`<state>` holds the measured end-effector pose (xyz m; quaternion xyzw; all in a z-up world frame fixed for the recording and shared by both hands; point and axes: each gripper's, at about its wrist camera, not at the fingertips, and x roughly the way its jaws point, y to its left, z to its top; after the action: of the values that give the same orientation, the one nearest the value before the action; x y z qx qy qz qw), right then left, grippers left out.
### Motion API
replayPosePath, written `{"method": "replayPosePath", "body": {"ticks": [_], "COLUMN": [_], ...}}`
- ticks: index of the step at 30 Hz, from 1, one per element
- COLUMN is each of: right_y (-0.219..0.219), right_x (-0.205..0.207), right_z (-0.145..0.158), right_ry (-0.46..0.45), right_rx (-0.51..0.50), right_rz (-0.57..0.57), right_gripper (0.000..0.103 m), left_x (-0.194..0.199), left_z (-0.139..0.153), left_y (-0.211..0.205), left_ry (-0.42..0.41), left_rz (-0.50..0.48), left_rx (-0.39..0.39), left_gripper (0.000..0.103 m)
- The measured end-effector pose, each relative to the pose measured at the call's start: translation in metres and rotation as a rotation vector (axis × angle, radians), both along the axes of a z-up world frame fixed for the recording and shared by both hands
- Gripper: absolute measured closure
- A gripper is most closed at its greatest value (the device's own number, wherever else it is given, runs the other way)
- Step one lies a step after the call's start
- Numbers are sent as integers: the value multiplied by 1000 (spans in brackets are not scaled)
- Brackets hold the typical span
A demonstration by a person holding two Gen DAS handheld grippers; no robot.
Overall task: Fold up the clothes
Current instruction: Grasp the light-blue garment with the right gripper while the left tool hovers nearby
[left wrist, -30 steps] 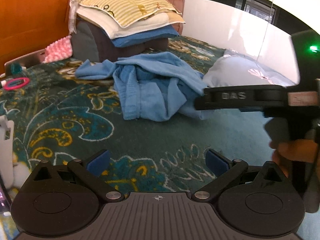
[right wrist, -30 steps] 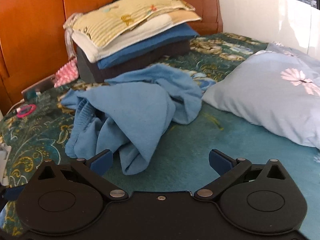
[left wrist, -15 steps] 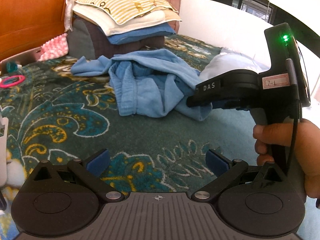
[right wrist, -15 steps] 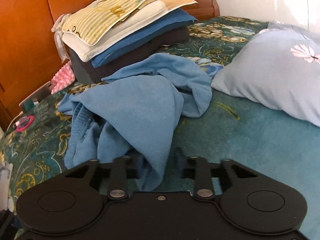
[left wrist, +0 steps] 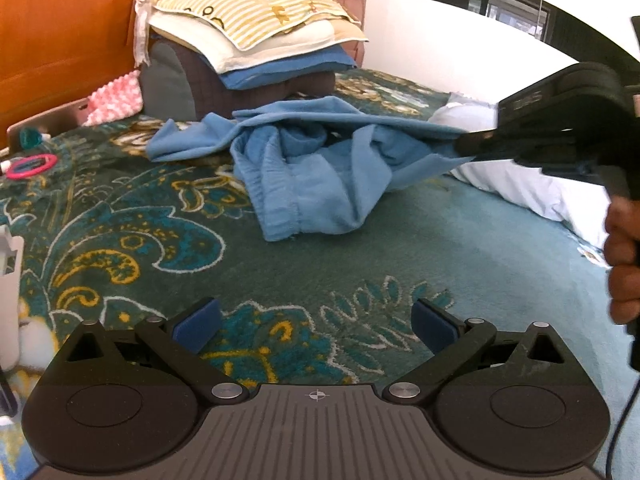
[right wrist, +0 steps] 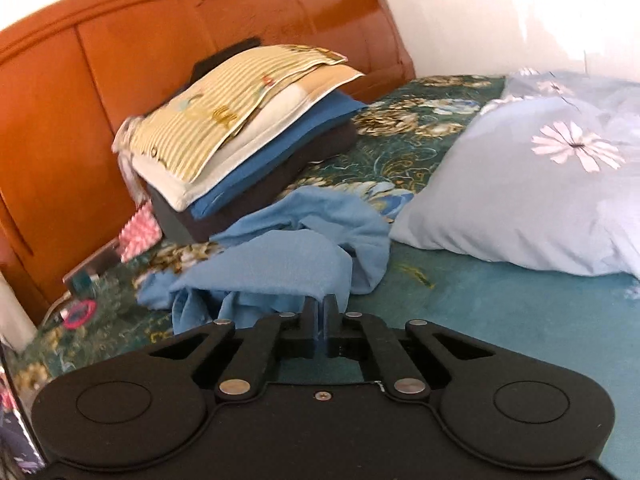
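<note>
Blue garment: the crumpled blue garment (left wrist: 316,176) lies mid-bed on the patterned bedspread (left wrist: 120,240), near the headboard end; one edge is drawn taut toward the right
Right gripper: the right gripper (right wrist: 319,322) has just been closing and now pinches a fold of that cloth between its pads; the person's hand (left wrist: 624,256) grips the handle
Left gripper: the left gripper (left wrist: 316,326) hangs released over bare bedspread, nothing between its fingers
Doing it well: judged, lift gently until the hem hangs free; let the left take a second corner before spreading
In the way: stacked bedding (left wrist: 248,40) sits just behind; the floral pillow (right wrist: 540,184) lies close on the right edge; a pink ring (left wrist: 30,165) sits well apart at the left edge
</note>
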<state>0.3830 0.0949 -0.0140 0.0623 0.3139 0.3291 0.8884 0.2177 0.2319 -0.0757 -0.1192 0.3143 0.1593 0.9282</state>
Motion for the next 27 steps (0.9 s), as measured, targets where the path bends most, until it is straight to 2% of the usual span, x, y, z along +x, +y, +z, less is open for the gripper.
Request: {"method": "replayPosePath", "body": {"ticks": [5,7,10,11,13,17,18,20,21,22,27], "right_y": [-29,-44,-54,-53,-50,-30,-22,-9,-2,4,30], "right_x": [-9,-9,-12,-13,-15,-14,-15,-16,-16,-18,-26], "right_z": [16,21,21,20,17,6,3,-3,-5,-6,-11], "right_ry": [-42,-29,-22,-20,-14,10,8,6,4,-8,-96], "right_rx": [50,66,29,22,10,-34,-58,-73,-82,-96,-188], "right_rz": [-70,-92,-78,-67,-44,10,25,57,66,71,115], "right_gripper": [103,103,102,100,89,85,80,59,43,32,32], "left_x": [-5,-5,-3,-3,-3,-4,-4,-5,-5,-5,-8], "left_z": [1,1,2,2,1,1,1,1,1,1,1], "left_y": [1,1,-3,-5,-6,-4,-4,-3,-3,-3,-1], "left_ry": [-11,-5,6,8,9,4,2,-4,-6,-7,-22], "left_rz": [8,13,8,6,5,5,5,3,3,3,0], "left_rx": [-8,-8,18,26,29,17,15,10,8,6,-8], "left_gripper": [0,0,0,0,0,0,0,0,0,0,0]}}
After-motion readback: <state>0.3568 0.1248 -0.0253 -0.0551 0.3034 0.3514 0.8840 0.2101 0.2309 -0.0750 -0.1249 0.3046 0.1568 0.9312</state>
